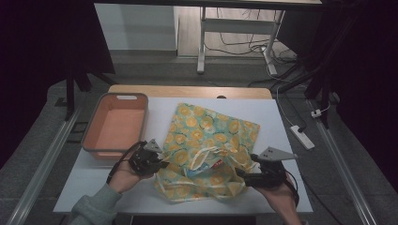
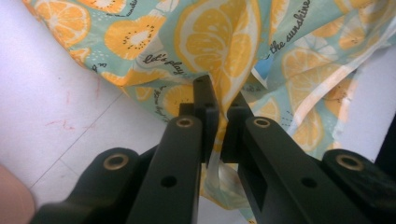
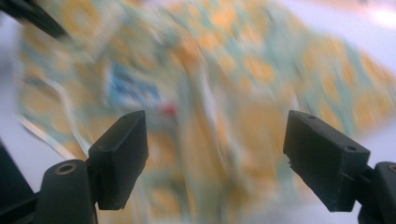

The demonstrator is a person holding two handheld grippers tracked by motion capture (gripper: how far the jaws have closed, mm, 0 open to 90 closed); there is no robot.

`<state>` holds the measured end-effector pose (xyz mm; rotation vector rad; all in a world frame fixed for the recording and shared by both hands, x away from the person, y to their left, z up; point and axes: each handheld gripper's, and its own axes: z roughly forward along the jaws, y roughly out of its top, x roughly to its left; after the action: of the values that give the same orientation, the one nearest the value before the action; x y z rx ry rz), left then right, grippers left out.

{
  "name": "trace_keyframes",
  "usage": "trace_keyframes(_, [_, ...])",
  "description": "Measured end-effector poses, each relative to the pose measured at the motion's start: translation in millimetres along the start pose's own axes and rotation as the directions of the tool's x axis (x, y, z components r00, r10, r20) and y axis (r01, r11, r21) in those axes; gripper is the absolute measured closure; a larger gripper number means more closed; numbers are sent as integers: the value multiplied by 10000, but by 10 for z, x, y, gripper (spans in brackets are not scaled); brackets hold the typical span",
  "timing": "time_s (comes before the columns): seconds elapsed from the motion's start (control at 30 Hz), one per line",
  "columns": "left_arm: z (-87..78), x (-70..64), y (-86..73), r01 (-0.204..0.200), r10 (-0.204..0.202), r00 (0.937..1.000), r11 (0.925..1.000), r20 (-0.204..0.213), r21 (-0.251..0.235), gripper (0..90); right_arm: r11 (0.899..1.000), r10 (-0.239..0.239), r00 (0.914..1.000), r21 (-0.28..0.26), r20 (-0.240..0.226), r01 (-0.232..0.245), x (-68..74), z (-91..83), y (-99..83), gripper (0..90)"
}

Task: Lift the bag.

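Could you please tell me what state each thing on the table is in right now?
Bag: lying flat on the table, crumpled at its near end, where something blue and red shows.
Tub: upright, empty.
Left gripper: shut on a fold of the bag.
Right gripper: open, jaws wide apart, at the bag's near right edge.
Table: white top, bearing the bag and the tub.

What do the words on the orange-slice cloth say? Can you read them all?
"let's play" on the fruit-print cloth bag, beside the shut left gripper.
"the sunshine" on the same bag, upper right; a word before it is hidden by a fold.
The blue patch in the right gripper view is too blurred to read.
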<state>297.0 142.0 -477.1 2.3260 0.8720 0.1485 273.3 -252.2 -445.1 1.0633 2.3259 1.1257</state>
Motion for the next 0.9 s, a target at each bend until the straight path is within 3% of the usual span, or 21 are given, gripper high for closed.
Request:
trace_keyframes(0.13, [-9, -6, 2, 16, -14, 9999, 10000, 161, -98, 876, 9938, 872, 9937, 622, 707, -917, -53, 37, -282, 189])
trace_keyframes(0.2, [-6, -7, 5, 28, -26, 9999, 10000, 163, -90, 876, 9875, 1283, 9904, 861, 511, -1324, -63, 96, -333, 181])
trace_keyframes(0.33, [0, -6, 6, 30, -29, 9999, 10000, 156, -44, 875, 9790, 1390, 9903, 1501, 54, -1382, -11, 280, -358, 184])
trace_keyframes(0.47, [-9, -19, 4, 26, -25, 9999, 10000, 163, -48, 875, 9594, 1240, 9923, 2564, -76, -1179, 64, 443, -483, 241])
trace_keyframes(0.53, [-5, -28, 7, 34, -32, 9998, 10000, 201, -84, 875, 9629, 643, 9977, 2611, 217, -678, 116, 455, -514, 298])
trace_keyframes(0.63, [-7, -33, 9, 14, -13, 9996, 10000, 272, -29, 875, 9590, -531, 9976, 2807, 439, 387, 205, 456, -498, 529])
trace_keyframes(0.77, [-32, -36, 1, 67, -61, 9992, 9999, 393, -132, 876, 9480, -1000, 9942, 2994, -405, 1076, 262, 439, -462, 846])
trace_keyframes(0.83, [-50, -27, -5, 126, -116, 9988, 9997, 485, -210, 876, 9520, -901, 9928, 2859, -788, 1091, 257, 410, -434, 870])
trace_keyframes(0.9, [-71, -14, -10, 235, -216, 9979, 9992, 614, -309, 876, 9622, -833, 9927, 2523, -873, 1029, 237, 352, -389, 876])
